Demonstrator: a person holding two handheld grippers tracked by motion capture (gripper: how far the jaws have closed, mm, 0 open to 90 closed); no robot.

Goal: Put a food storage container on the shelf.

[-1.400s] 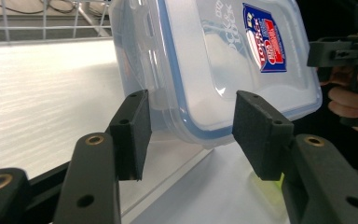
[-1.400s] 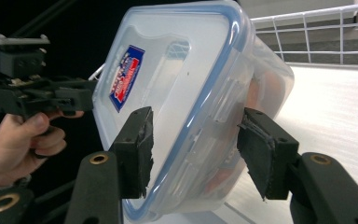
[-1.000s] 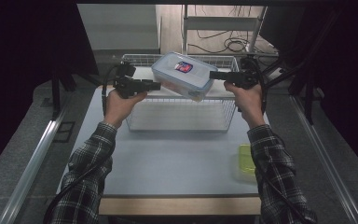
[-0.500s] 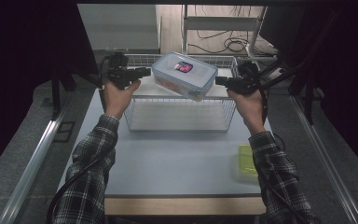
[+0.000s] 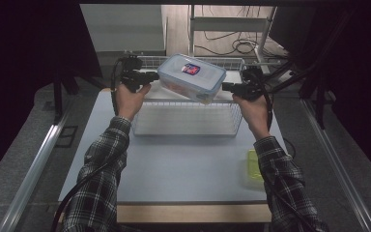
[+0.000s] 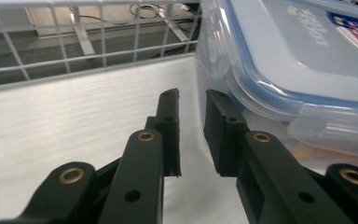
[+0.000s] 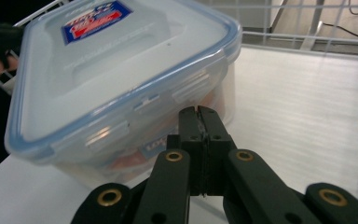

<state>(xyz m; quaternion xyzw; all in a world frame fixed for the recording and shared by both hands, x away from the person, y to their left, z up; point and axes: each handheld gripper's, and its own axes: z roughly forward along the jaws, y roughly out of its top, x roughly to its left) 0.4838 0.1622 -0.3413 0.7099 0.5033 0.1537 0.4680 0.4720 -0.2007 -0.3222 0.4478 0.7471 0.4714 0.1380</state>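
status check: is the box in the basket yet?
Done: the lidded clear container sits tilted inside the wire basket, with neither claw gripping it. In hand: nothing; the left claw, empty beside it, has just been closing, and the right claw is shut on nothing at its other side. Possibly left: levelling the container, and the yellow-green item at the right edge of the table, outside the basket.
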